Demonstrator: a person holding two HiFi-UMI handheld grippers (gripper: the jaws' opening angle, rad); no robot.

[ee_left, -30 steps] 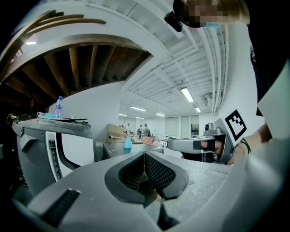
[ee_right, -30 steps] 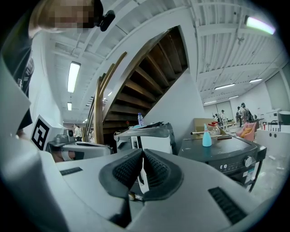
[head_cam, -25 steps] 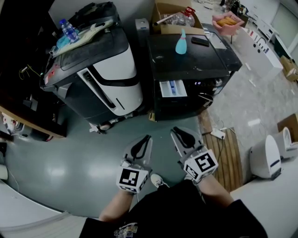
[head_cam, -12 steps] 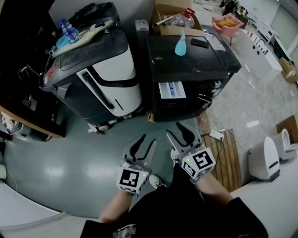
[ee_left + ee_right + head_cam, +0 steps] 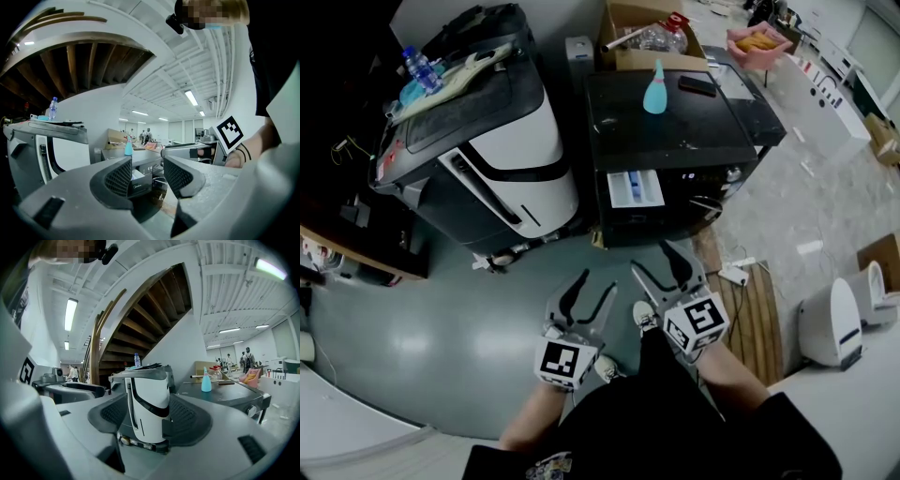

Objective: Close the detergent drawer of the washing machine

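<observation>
Grey floor (image 5: 422,319): washing machine (image 5: 698,136), white-black appliance (image 5: 530,141), wooden slats (image 5: 764,319).

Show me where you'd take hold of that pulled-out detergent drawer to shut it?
Probably at its front edge. The detergent drawer juts straight out of the black washing machine, at the upper left of its front, with the tray open upward. Come from the front, level with the drawer, pinch or press that front edge, and push straight in.

The left gripper's (image 5: 595,284) jaws, shut a second ago, have been opening and now stand wide apart, nothing between them; the right gripper's (image 5: 656,262) jaws have opened likewise, empty; both grippers have edged toward twelve o'clock, nearer the washing machine (image 5: 712,127), the right one ahead.
</observation>
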